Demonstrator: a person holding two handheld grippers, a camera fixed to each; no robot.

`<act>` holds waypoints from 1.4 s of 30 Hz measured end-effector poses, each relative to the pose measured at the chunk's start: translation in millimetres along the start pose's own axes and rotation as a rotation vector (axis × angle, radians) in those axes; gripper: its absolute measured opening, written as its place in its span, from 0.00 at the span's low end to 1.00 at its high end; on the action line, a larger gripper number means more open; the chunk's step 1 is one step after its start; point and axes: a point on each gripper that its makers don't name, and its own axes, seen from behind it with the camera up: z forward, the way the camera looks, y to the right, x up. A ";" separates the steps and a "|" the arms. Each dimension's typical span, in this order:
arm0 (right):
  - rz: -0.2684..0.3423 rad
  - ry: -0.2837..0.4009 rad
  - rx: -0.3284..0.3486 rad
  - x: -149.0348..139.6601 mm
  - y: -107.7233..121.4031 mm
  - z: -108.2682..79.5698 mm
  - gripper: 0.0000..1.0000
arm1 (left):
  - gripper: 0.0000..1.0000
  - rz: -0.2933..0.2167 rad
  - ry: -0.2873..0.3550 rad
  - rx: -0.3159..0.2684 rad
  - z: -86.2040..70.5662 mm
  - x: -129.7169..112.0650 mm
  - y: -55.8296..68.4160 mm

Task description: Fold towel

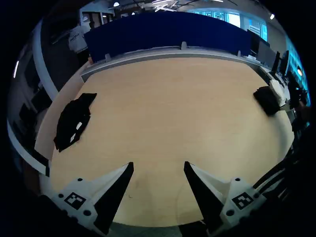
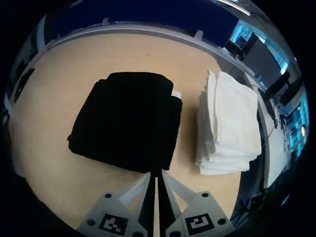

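Black towel (image 2: 126, 118) lies before clenched right hand-held gripper (image 2: 156, 173) (left hand-held gripper (image 1: 158, 163) released)

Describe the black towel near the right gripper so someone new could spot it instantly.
Start at the pale wooden table with the blue partition along its far edge. In the right gripper view, two folded piles lie side by side just beyond the right gripper. The black towel is the dark, flat square one; its neighbour is a taller stack of white towels.
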 end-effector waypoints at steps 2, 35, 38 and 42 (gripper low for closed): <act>0.000 -0.001 0.001 0.6 -0.1 0.8 0.03 | 0.95 0.000 0.002 -0.001 -0.1 1.0 1.1; 0.016 0.074 -0.002 7.9 -10.9 -18.3 0.90 | 0.95 -0.002 0.006 -0.020 2.7 4.6 7.9; 0.007 0.089 0.011 14.3 -16.5 -21.0 0.91 | 0.94 -0.003 0.006 -0.020 2.8 3.9 7.4; 0.002 0.111 0.022 26.6 -21.9 -21.9 0.94 | 0.94 -0.004 0.005 -0.019 2.1 3.3 6.8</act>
